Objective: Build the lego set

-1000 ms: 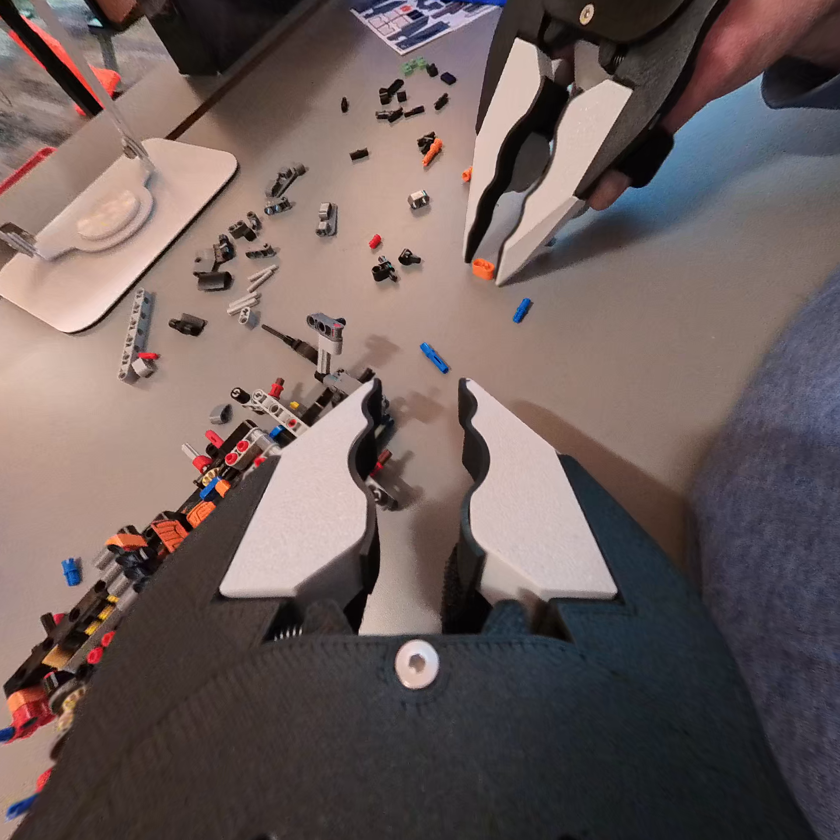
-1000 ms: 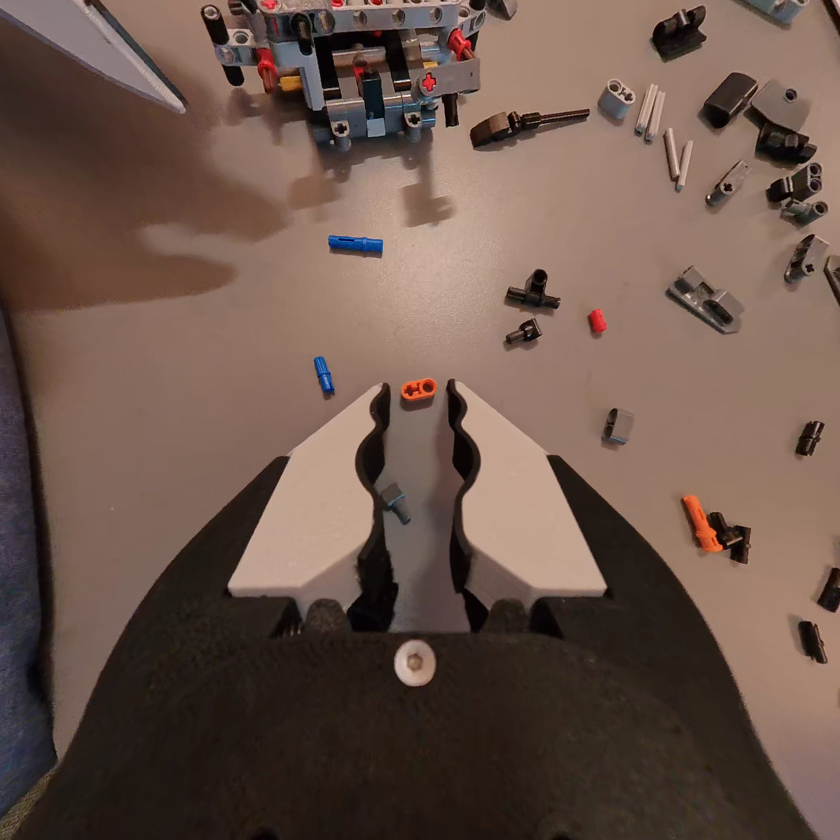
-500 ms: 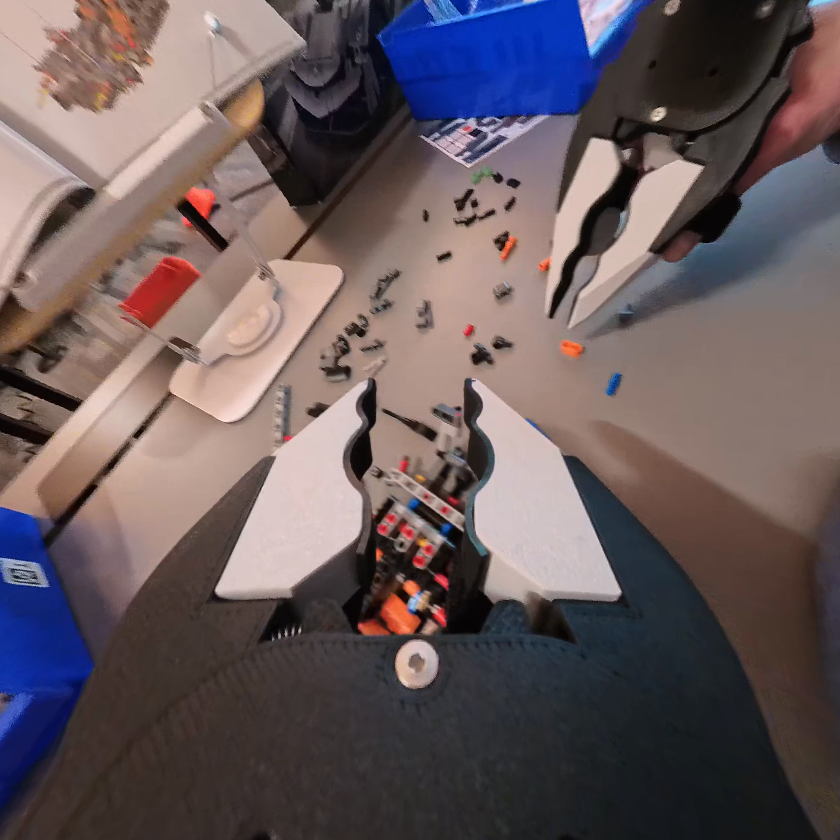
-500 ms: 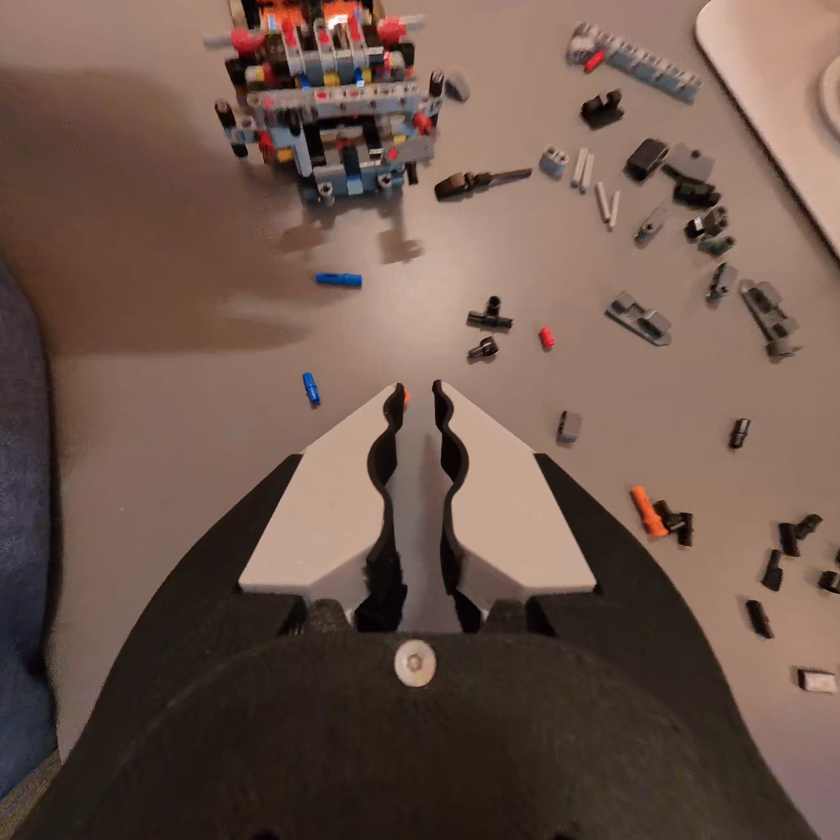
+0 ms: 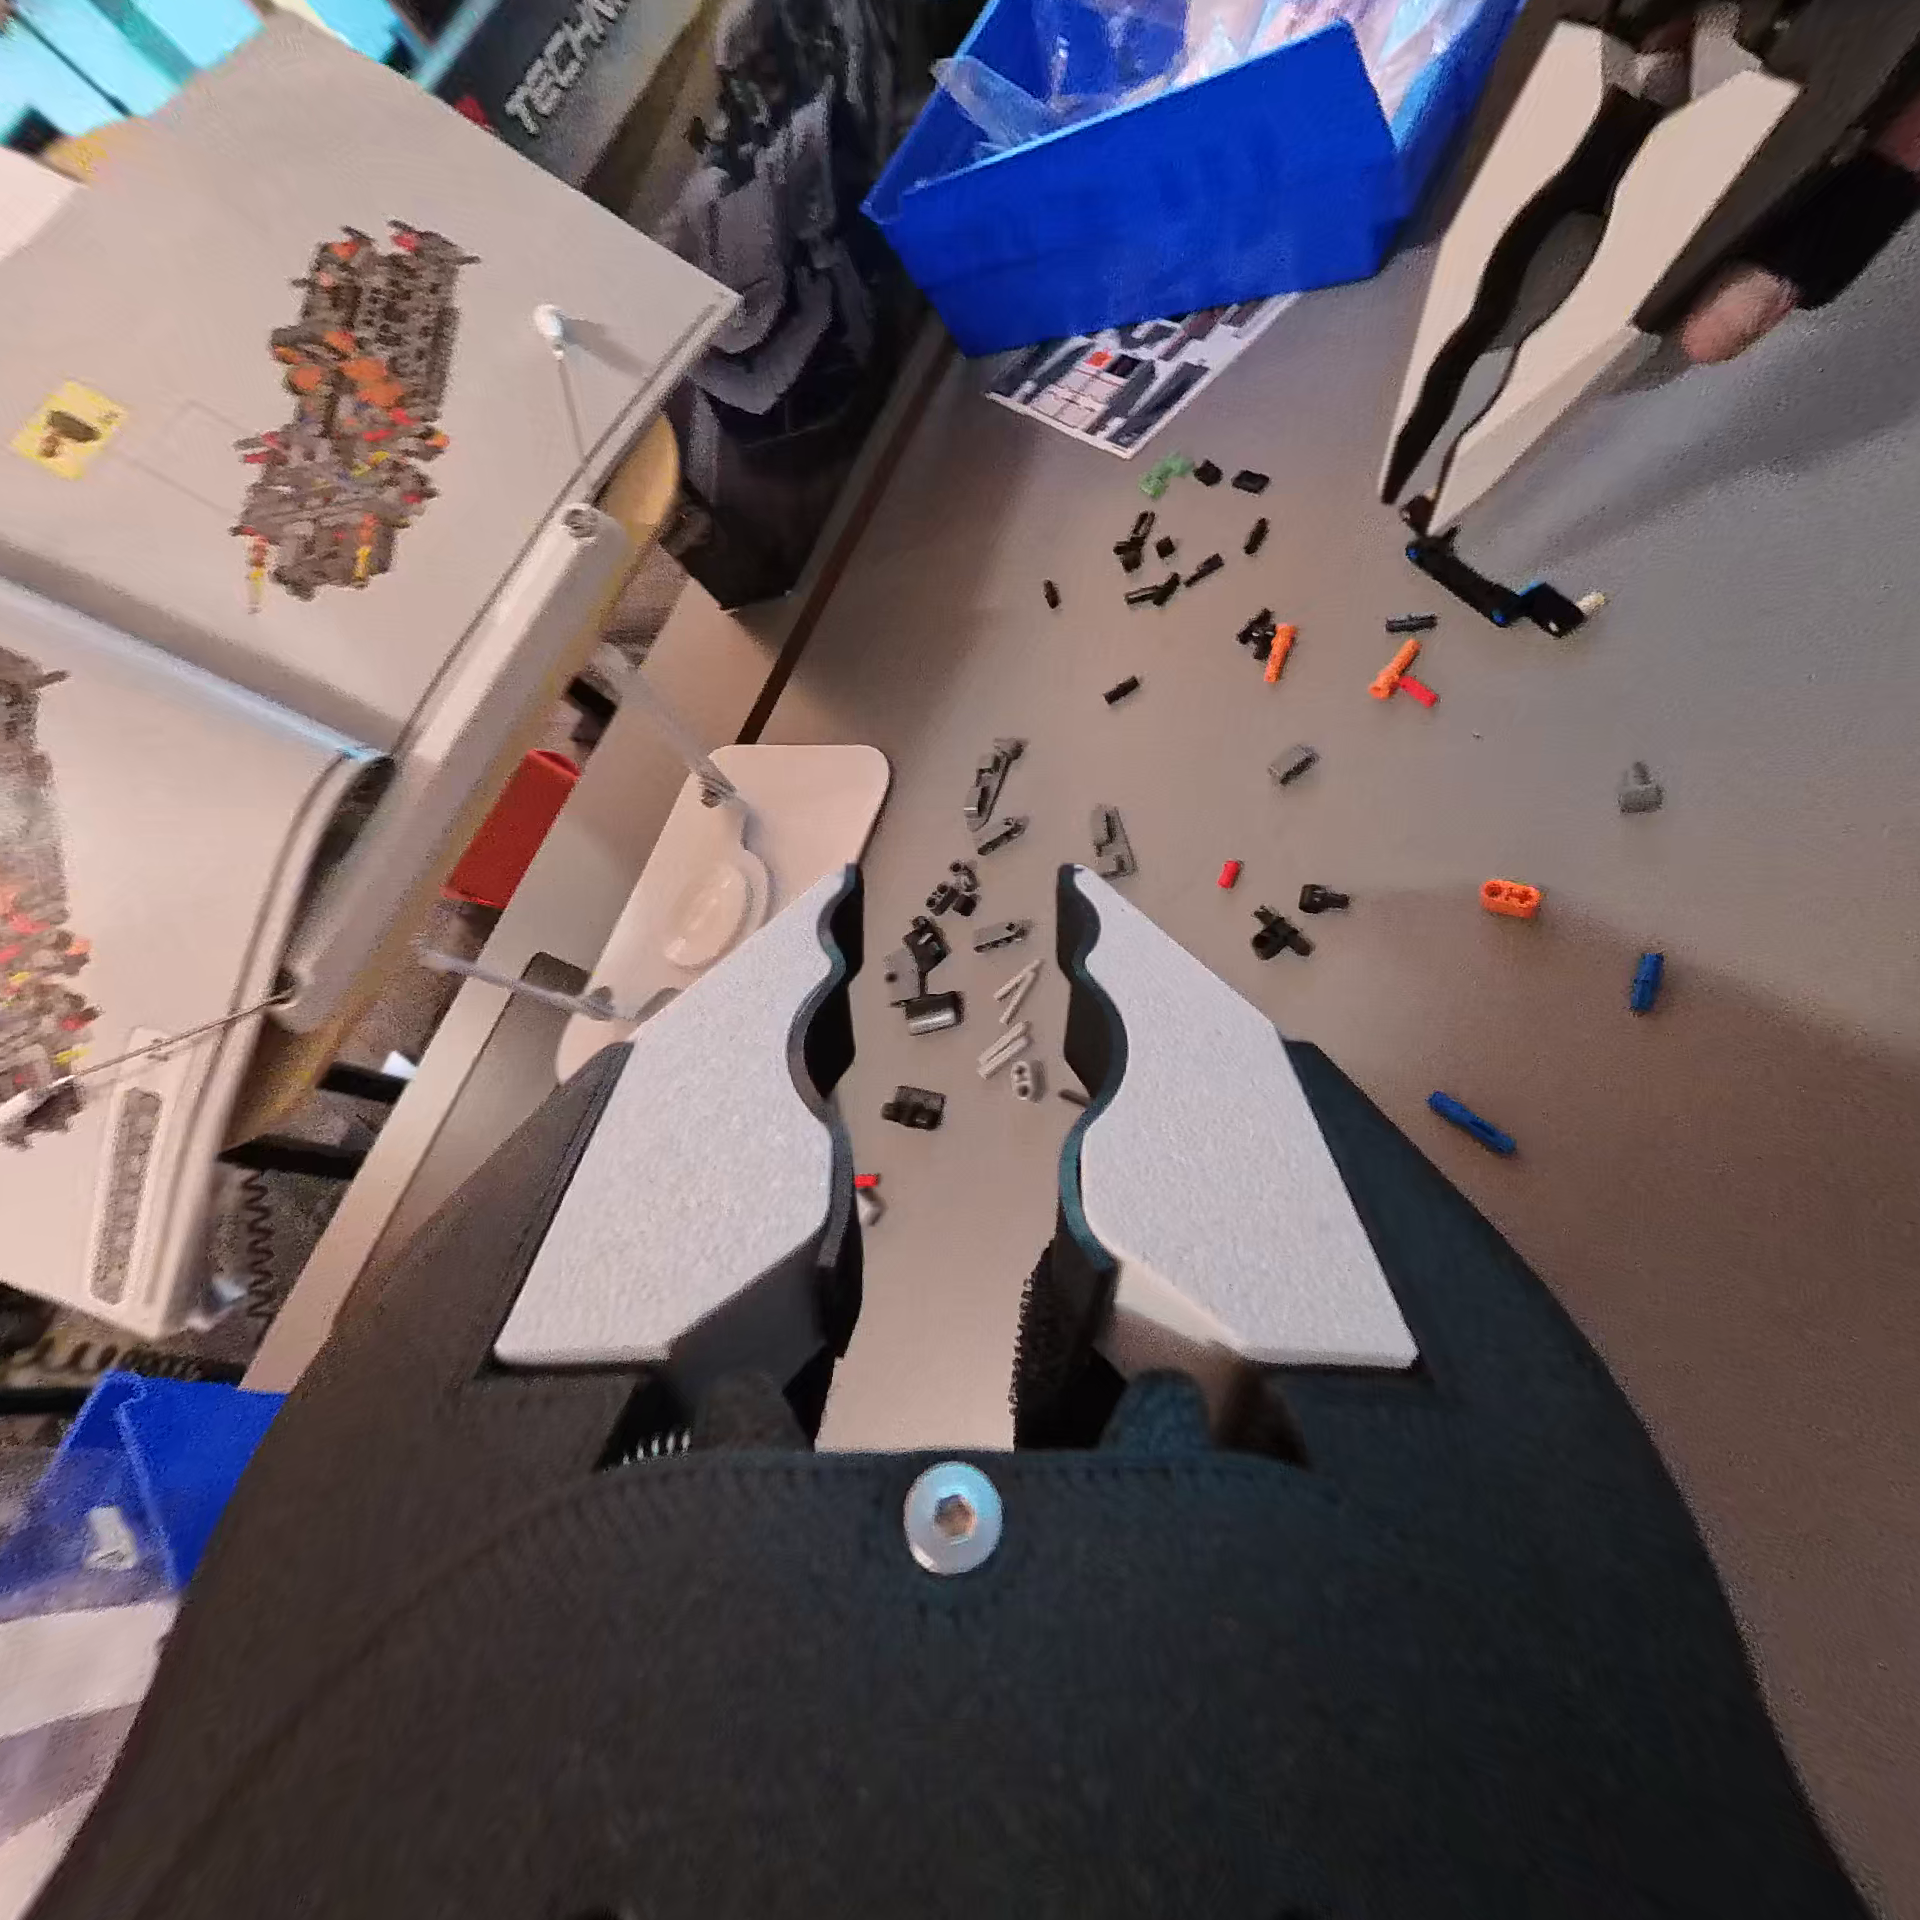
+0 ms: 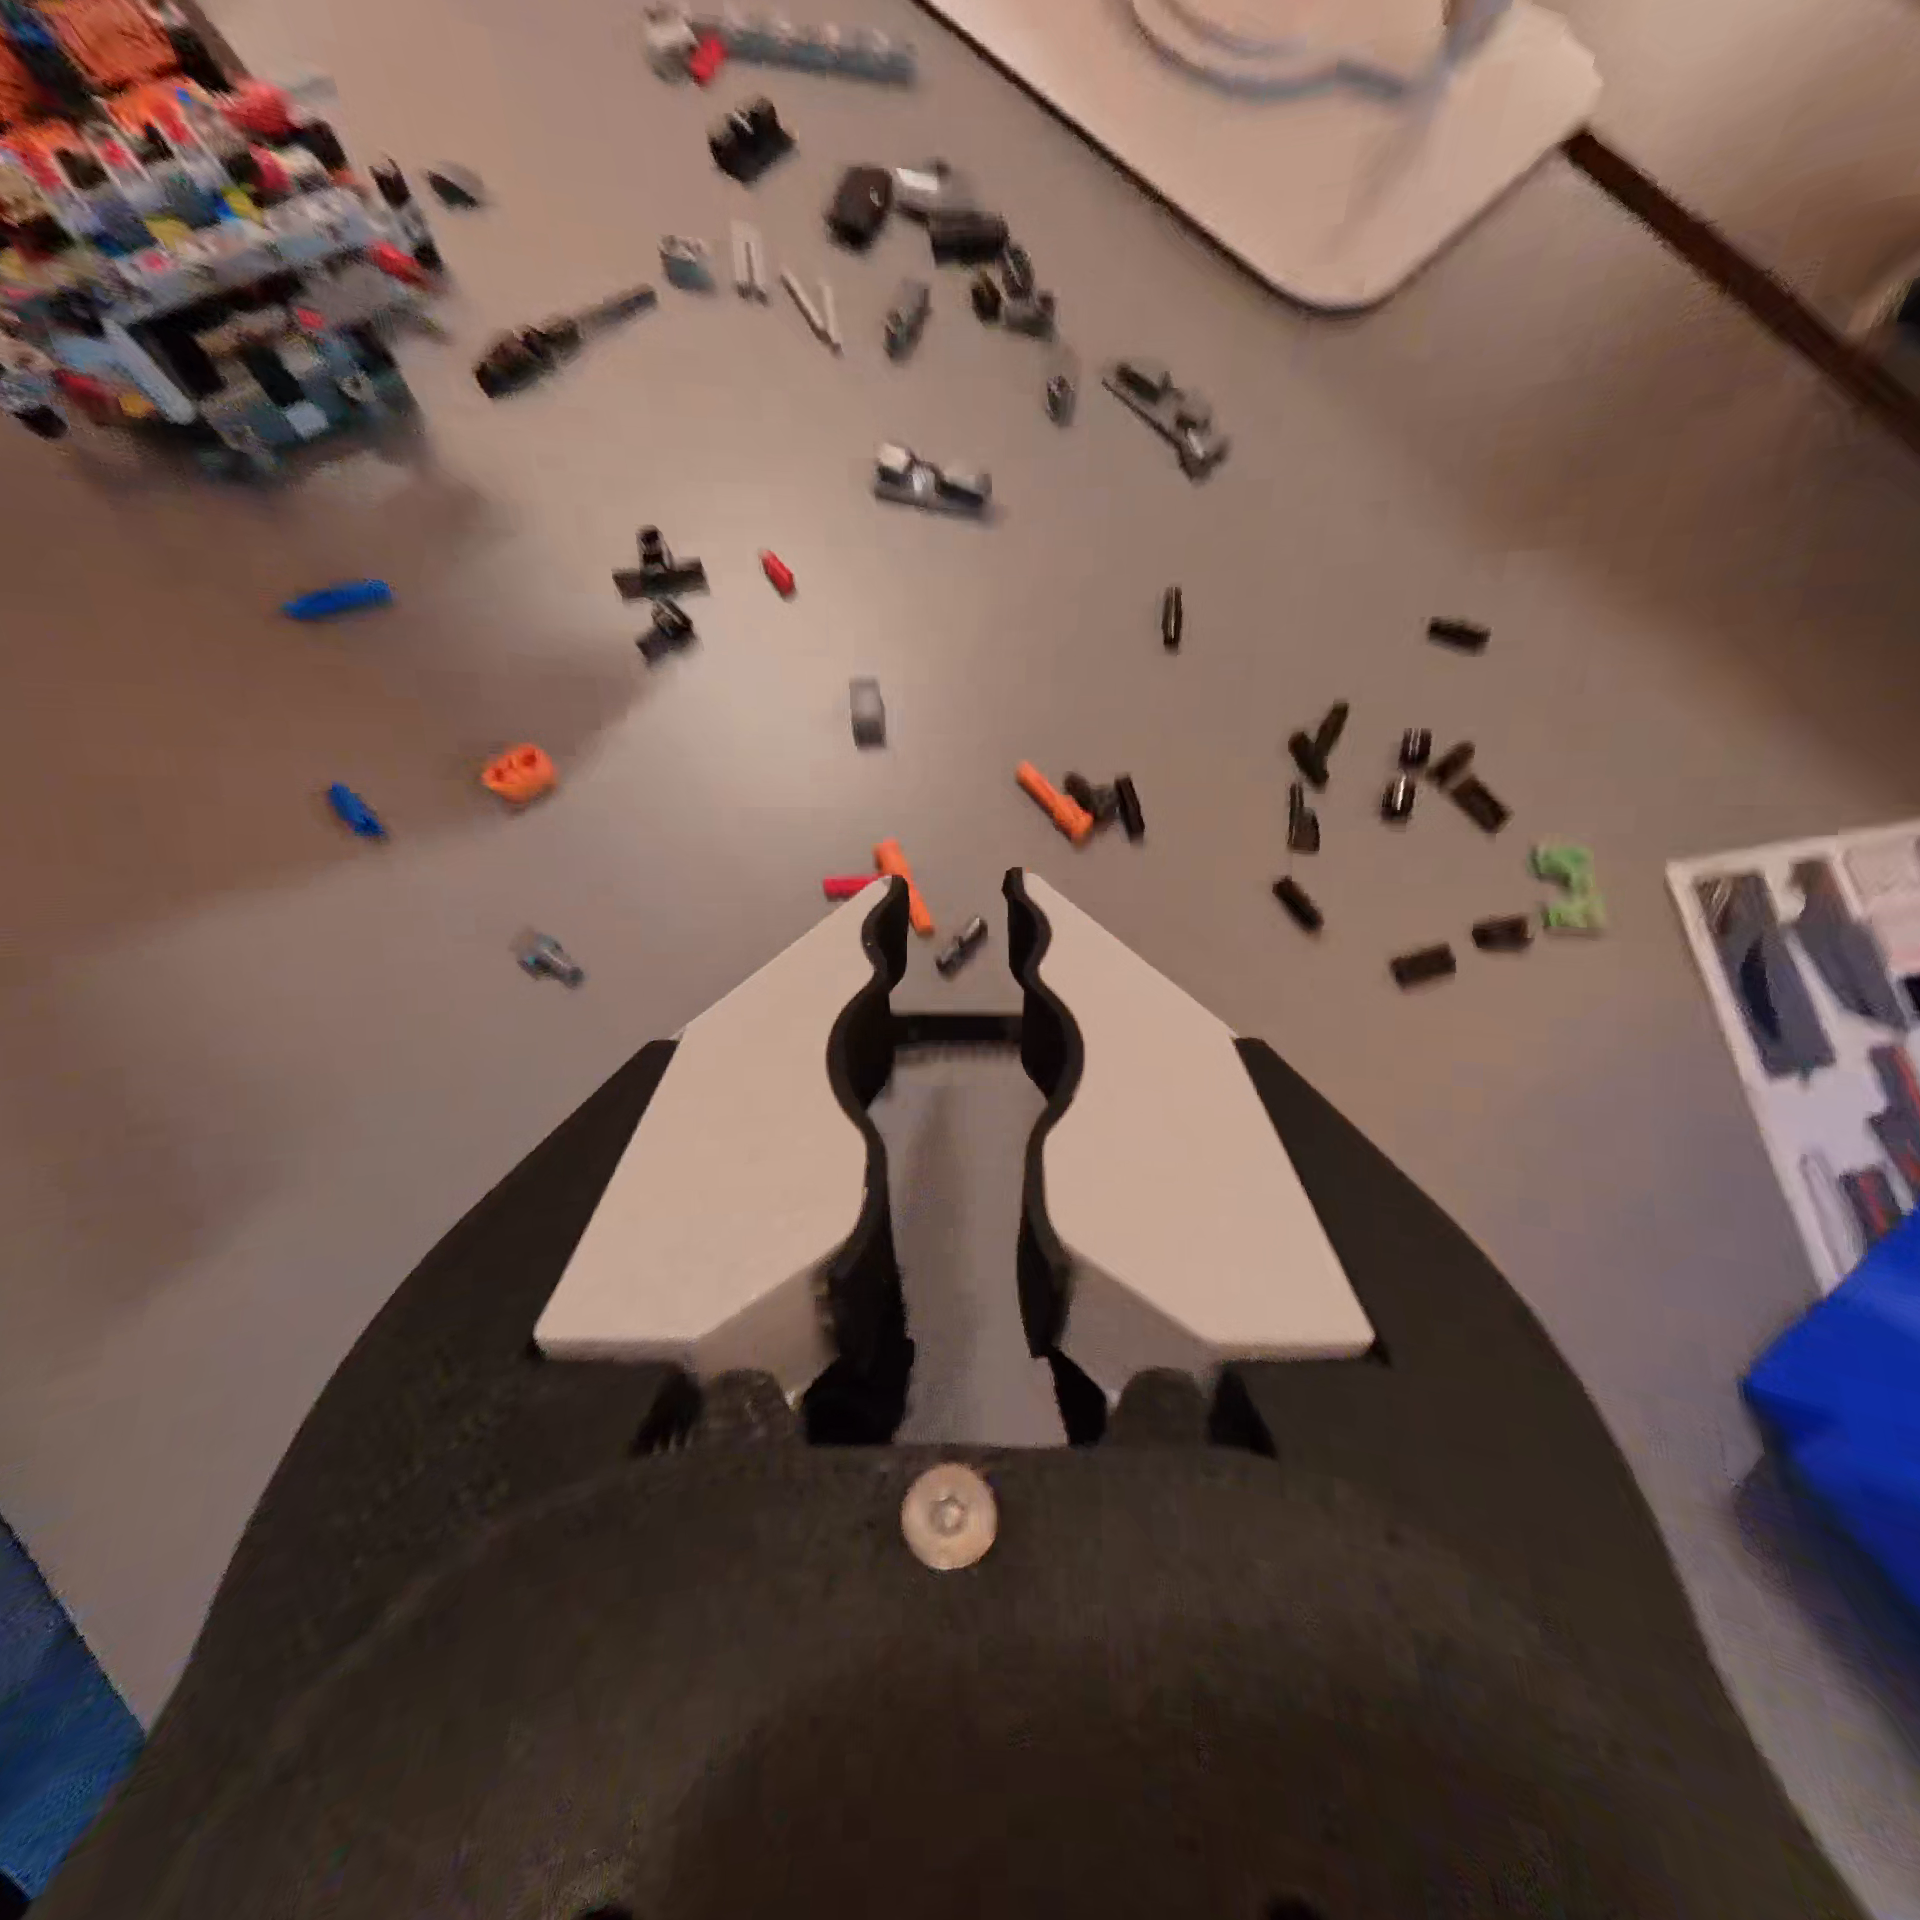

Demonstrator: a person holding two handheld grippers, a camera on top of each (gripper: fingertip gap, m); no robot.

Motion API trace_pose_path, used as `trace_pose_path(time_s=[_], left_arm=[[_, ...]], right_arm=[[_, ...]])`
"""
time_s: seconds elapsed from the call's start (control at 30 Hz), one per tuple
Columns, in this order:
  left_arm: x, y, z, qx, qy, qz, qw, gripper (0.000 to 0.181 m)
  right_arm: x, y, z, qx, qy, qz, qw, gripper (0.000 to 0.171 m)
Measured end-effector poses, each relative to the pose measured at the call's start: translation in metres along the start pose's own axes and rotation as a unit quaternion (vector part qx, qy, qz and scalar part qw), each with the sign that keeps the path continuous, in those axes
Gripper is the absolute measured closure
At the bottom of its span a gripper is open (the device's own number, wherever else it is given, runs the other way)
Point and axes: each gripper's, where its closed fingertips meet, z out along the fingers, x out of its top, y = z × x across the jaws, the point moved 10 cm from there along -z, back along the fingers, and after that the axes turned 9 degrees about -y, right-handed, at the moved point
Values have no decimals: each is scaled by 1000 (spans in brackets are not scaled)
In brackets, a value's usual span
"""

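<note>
**Left wrist view: both grippers empty above scattered parts**

Grey table carries the work. The part-built lego model, blurred, stands at the far left of the right wrist view, well apart from both tools. A blue bin sits at the table's far edge beside a printed sheet. A white stand base lies left of the loose parts.

Left gripper: jaws parted, nothing between them, raised over small black and grey pieces. Right gripper: jaws narrowly parted, nothing held, tips near an orange pin. An orange connector and blue pin lie apart on the table.
</note>
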Motion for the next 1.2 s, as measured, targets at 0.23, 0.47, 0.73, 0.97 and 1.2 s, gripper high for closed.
trace_pose_path(time_s=[0.23, 0.47, 0.73, 0.97, 1.2], left_arm=[[-3, 24, 19, -49, 5, -21, 999, 147], [-13, 42, 26, -67, -3, -25, 997, 148], [-18, 41, 25, -67, 1, -20, 998, 148], [-18, 42, 26, -72, 3, -17, 997, 149], [-17, 52, 31, -64, 9, -58, 996, 149]], right_arm=[[-5, -10, 29, -20, -14, 17, 1000, 154], [16, 11, 47, -8, -14, -109, 994, 154], [26, 29, 63, 50, -59, -213, 974, 158], [28, 39, 71, 95, -85, -232, 964, 168], [35, 33, 60, 120, -24, -151, 981, 168]])
